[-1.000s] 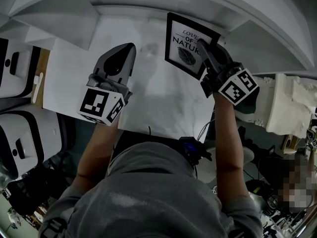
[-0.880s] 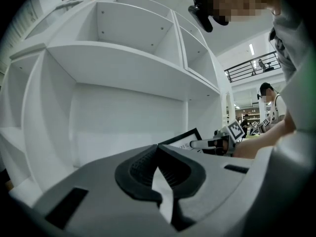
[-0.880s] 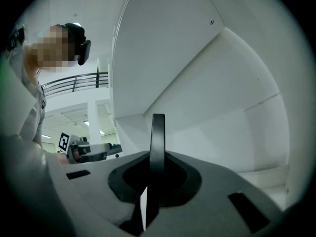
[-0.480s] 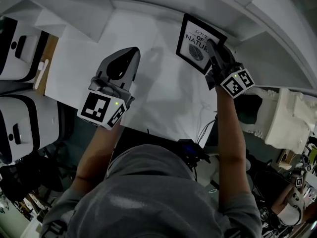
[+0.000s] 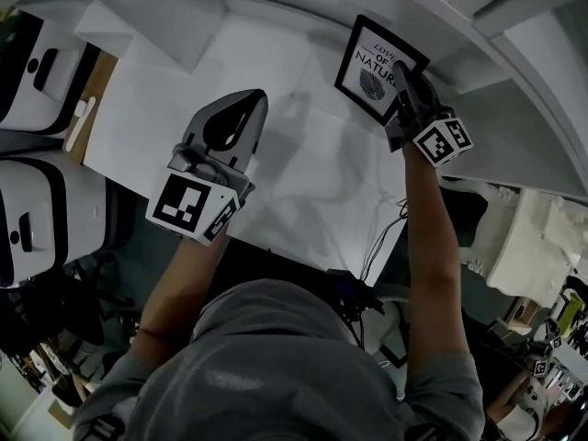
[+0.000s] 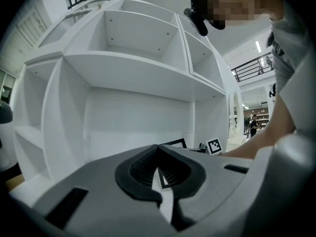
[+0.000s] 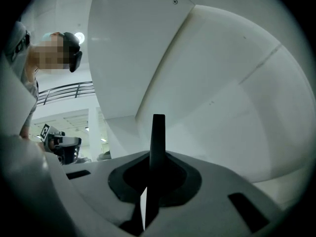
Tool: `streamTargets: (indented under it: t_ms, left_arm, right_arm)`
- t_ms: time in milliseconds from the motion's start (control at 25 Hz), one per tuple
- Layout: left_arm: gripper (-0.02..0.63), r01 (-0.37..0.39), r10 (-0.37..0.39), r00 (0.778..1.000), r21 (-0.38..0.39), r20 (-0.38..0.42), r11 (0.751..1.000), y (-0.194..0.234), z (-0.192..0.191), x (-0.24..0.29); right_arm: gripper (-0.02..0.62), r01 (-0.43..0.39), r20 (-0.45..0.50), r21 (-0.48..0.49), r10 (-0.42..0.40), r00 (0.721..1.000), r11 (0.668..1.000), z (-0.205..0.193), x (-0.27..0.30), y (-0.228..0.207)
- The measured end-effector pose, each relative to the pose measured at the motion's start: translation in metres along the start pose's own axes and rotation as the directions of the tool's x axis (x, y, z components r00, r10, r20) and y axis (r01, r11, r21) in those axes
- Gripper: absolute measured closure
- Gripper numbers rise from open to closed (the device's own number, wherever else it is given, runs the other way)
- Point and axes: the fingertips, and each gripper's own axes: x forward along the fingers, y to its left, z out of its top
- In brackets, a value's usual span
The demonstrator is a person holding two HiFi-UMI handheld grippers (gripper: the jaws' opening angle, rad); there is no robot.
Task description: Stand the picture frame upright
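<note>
One picture frame point(image 5: 367, 62); two grippers point(image 5: 246, 101) point(image 5: 401, 70); one shelf point(image 6: 138, 70).

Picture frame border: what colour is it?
Black. The frame shows best in the head view.

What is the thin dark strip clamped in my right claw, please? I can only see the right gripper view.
Observer: It is the side edge of the picture frame. The head view shows the right claw shut on it, with a leaf print on the frame's face.
Operator: Thank you. Where is the left claw?
Observer: The left claw is shut and empty, above the white tabletop, well apart from the frame and to its left.
Operator: Is the frame near the shelving?
Observer: In the left gripper view it shows against the back wall of the white shelf unit, in its lower bay.
</note>
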Motion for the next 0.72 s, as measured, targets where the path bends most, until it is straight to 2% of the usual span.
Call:
streamTargets:
  t_ms: [160, 440, 720]
  left_arm:
    - [0.6, -0.013, 0.013, 1.0, -0.011, 0.003, 1.0, 0.002, -0.002, -0.002]
    - [0.6, -0.028, 0.028, 1.0, -0.022, 0.003, 0.999, 0.017, -0.008, -0.017]
    - [0.6, -0.001, 0.001, 0.999, -0.001, -0.048, 1.0, 0.014, -0.023, -0.023]
  right_arm:
    - [0.558, -0.005, -0.011, -0.023, 0.005, 1.0, 1.0, -0.005, 0.012, -0.019]
    - [0.558, 0.048, -0.02, 0.006, -0.048, 0.999, 0.999, -0.018, 0.045, -0.052]
    - [0.558, 0.015, -0.034, -0.054, -0.017, 0.999, 0.998, -0.021, 0.072, -0.053]
